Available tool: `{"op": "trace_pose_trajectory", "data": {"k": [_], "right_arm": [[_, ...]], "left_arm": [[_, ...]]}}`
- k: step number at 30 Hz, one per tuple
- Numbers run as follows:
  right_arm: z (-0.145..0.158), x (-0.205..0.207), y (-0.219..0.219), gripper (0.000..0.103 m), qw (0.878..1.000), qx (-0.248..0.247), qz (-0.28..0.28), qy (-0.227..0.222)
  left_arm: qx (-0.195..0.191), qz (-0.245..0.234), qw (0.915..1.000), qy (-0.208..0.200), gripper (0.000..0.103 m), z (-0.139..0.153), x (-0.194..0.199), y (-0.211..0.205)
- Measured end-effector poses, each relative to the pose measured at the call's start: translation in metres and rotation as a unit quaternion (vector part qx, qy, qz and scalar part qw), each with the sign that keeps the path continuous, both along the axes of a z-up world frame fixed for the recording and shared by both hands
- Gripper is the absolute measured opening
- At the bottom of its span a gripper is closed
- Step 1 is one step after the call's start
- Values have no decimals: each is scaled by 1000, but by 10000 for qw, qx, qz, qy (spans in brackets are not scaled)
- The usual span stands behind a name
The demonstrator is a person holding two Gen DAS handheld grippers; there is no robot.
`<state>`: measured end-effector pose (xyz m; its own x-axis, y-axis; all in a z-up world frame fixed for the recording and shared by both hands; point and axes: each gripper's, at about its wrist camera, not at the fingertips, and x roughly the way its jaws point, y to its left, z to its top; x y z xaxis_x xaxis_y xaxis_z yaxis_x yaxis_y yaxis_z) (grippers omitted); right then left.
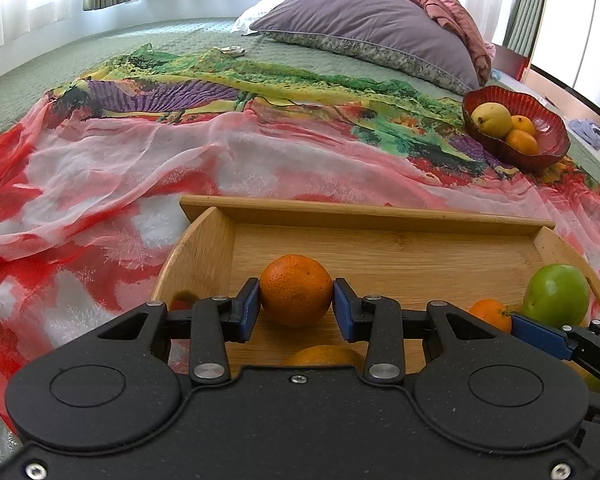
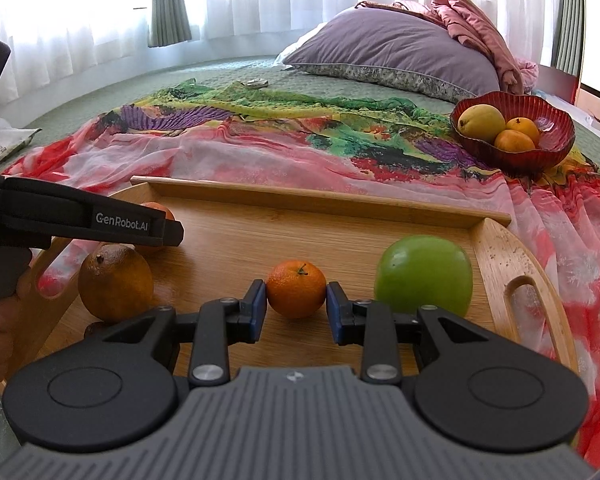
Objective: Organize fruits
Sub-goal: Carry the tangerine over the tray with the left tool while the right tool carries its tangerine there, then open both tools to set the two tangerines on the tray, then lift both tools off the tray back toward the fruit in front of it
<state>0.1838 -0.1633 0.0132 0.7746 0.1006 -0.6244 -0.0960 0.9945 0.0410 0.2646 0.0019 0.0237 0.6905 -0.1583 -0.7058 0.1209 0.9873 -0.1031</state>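
On the wooden tray [image 1: 400,250], my left gripper [image 1: 296,306] is shut on an orange [image 1: 296,290], with both blue pads pressed to its sides. In the right wrist view that orange [image 2: 160,209] is mostly hidden behind the left gripper's finger [image 2: 100,220]. My right gripper [image 2: 296,306] is shut on a small tangerine [image 2: 296,288] resting on the tray [image 2: 340,236]. A green apple [image 2: 424,274] sits just right of it and a brownish orange [image 2: 114,282] to the left. A red bowl [image 2: 556,148] at the far right holds a yellow pear [image 2: 480,122] and two tangerines.
The tray lies on a colourful sheer scarf [image 1: 140,168] spread over a green bedspread. A purple pillow [image 1: 372,28] and a pink blanket lie at the head of the bed. A person's hand [image 2: 0,320] shows at the lower left, holding the left gripper.
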Motion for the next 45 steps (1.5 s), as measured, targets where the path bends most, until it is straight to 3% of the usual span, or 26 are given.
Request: {"op": "trace_pose_trajectory", "data": {"k": [17,19,21,27,33,45], "right_arm": [[-1,-1,-1,42,10000,79,15,-7],[-1,-3,-2,47,9999,125,20,-13],[1,-6,-3,57,9999,138,12,-68],[11,-22,-7,72,9995,152,62,-285],[23,-50,-9,89,9980,19,182,-600],[35,-121,-29,103,9914,-434,327,-1192]], "left_arm": [[48,-40,10000,-1,37,2,-1,-1],[43,-42,10000,-51,43,3,-2,0],[57,-25,9998,-165,56,7,-7,1],[90,-92,9986,-504,83,24,-27,1],[42,-204,9963,-832,92,39,-64,-1],[-83,-597,9903,-1255,102,49,-149,-4]]}}
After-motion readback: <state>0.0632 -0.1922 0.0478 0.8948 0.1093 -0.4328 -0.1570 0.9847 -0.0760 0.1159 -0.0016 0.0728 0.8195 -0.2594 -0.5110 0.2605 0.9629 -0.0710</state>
